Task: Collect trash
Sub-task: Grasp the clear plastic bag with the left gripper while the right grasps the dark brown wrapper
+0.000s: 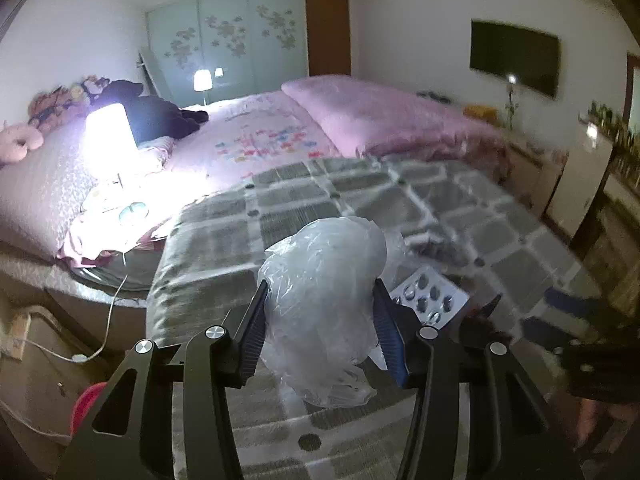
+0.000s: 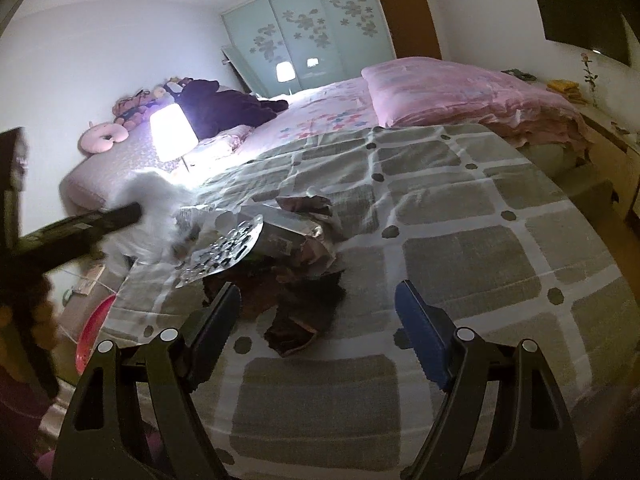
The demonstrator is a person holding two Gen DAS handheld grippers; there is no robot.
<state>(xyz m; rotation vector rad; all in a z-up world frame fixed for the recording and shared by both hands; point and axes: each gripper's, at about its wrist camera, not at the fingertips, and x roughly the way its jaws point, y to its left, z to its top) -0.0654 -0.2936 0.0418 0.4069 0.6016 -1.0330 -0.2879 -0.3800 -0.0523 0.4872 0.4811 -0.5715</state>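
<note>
A crumpled clear plastic bag (image 1: pixel 324 304) sits between the blue pads of my left gripper (image 1: pixel 320 284), which is shut on it just above the grey checked blanket (image 1: pixel 360 196). A silver blister pack (image 1: pixel 430 298) lies right of the bag. In the right wrist view my right gripper (image 2: pixel 318 286) is open over the blanket (image 2: pixel 460 256). Dark brown torn wrappers (image 2: pixel 296 320) lie between and ahead of its fingers. Beyond them are a silver foil wrapper (image 2: pixel 296 232) and the blister pack (image 2: pixel 224 252). The bag (image 2: pixel 148 216) shows blurred at the left.
A lit lamp (image 1: pixel 110 140) stands on the pink bed, with a folded pink duvet (image 1: pixel 380 116) behind the blanket. On the floor at the left are a red basin (image 2: pixel 94 328) and a power strip with a white cable (image 1: pixel 16 332). A low cabinet (image 2: pixel 608 140) runs along the right wall.
</note>
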